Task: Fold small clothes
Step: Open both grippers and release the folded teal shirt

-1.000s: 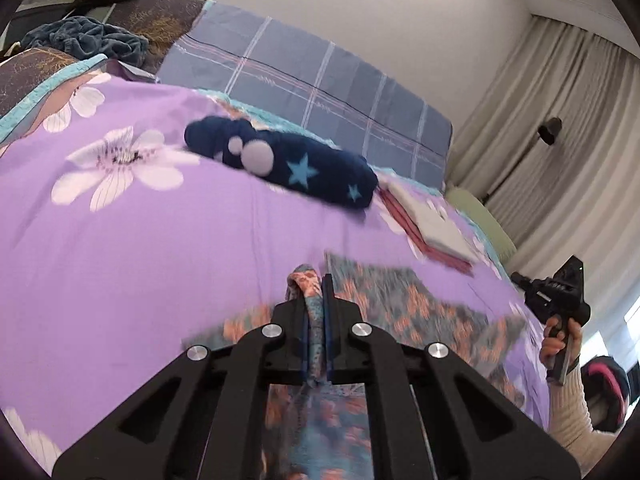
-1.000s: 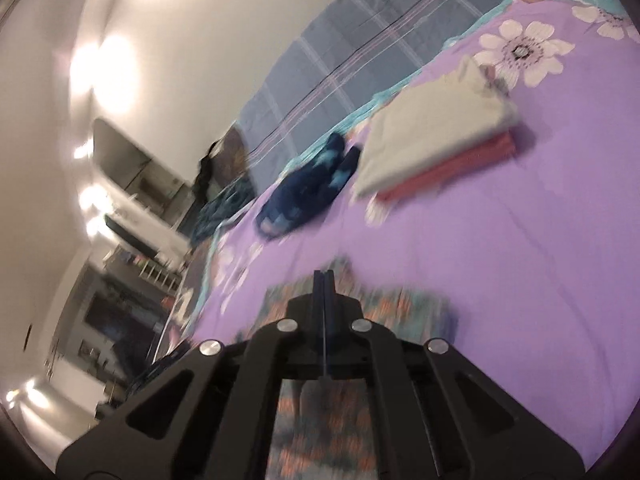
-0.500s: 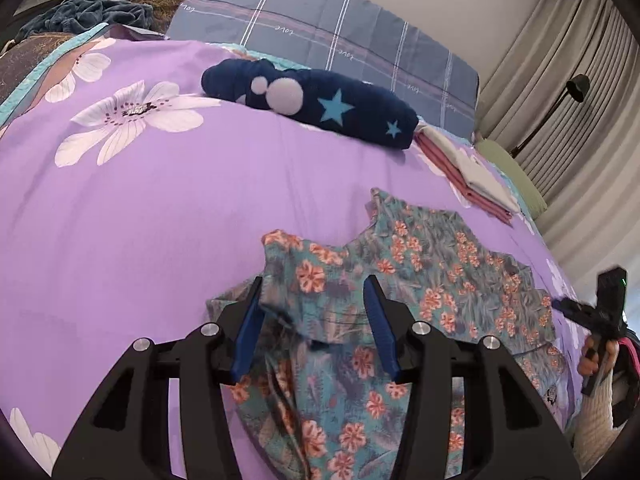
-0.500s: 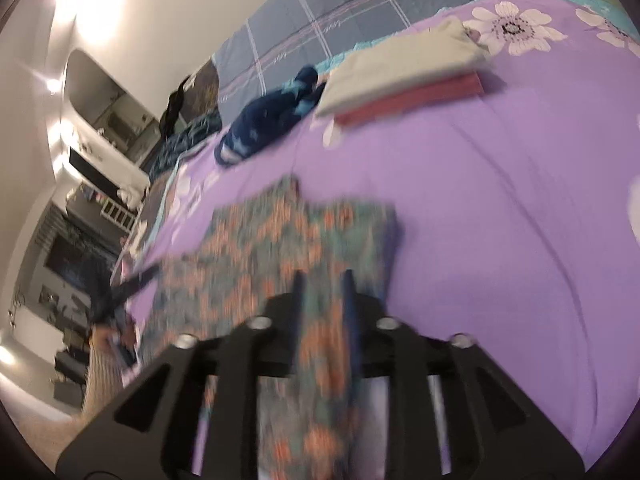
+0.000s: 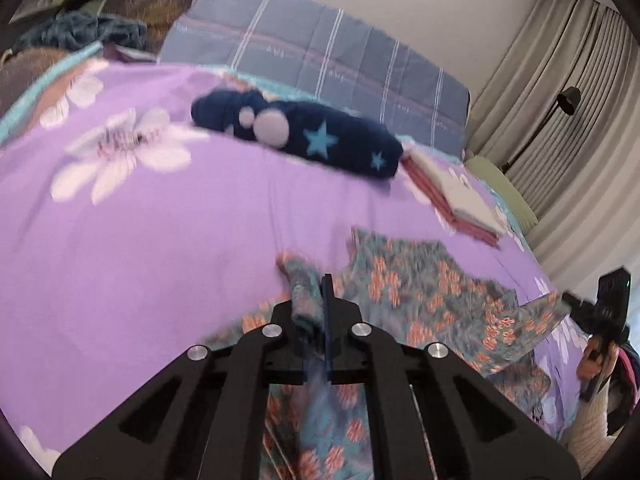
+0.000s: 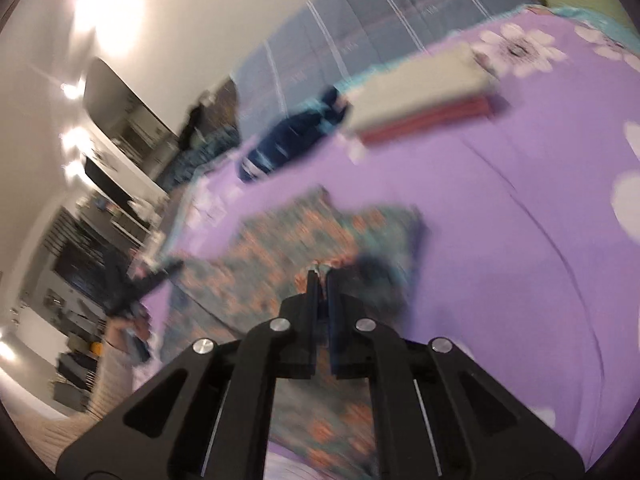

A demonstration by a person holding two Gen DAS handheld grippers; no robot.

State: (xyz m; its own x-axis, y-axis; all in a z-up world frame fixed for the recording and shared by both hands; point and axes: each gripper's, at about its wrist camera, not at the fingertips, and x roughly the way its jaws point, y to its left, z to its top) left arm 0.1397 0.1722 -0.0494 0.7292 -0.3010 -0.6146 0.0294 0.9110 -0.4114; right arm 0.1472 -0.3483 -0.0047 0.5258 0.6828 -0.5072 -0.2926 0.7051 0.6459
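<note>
Purple bedspread (image 5: 168,248): floral garment (image 5: 420,292) pinched in left gripper (image 5: 316,304).

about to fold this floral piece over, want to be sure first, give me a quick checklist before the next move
1. Left gripper shut on the floral garment: ok; its jaws have just closed on a bunched corner.
2. Right gripper shut on the floral garment: ok; jaws have just closed with cloth between them, though that view is blurred.
3. Garment lying flat between the two grips: cannot tell, motion blur hides the wrinkles.
4. Purple bedspread bare beyond the garment for the fold: ok.
5. Navy star garment clear of the floral one: ok, apart.
6. Folded stack clear of the floral one: ok, a strip of bedspread shows between.
</note>
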